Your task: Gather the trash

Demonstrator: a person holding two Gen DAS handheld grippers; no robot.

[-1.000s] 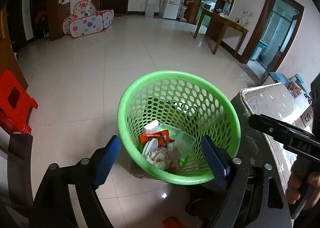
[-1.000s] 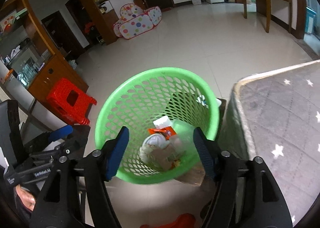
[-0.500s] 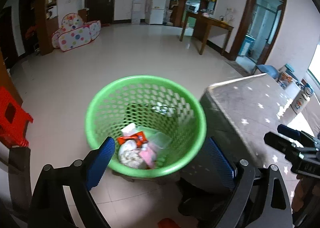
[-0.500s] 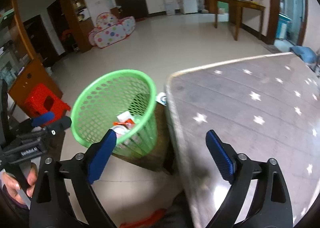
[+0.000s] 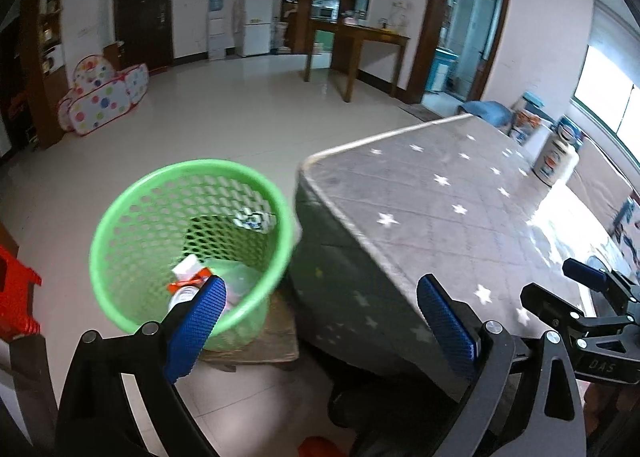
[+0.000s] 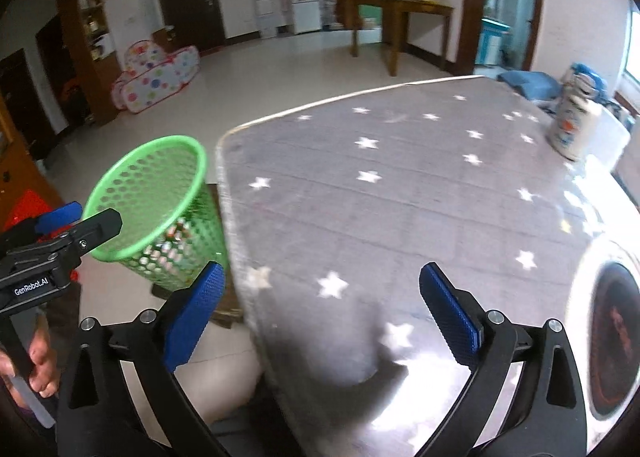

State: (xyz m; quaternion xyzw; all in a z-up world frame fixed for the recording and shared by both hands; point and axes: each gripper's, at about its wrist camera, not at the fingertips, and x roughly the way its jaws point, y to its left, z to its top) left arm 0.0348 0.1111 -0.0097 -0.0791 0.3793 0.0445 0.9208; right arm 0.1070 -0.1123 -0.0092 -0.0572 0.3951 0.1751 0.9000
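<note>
A green perforated trash basket stands on the floor beside a grey star-patterned table. It holds several wrappers and crumpled paper. My left gripper is open and empty, held above the basket's near rim and the table corner. My right gripper is open and empty over the table; the basket sits at its left. Each gripper shows at the edge of the other's view.
A white round object with a dark red centre lies at the table's right edge. A printed white container stands at the far right. A red stool is left of the basket. A wooden table stands across the tiled floor.
Both grippers have swung right, away from above the basket and toward the table. The basket has slid to the left in both views. Both stayed open and empty.
</note>
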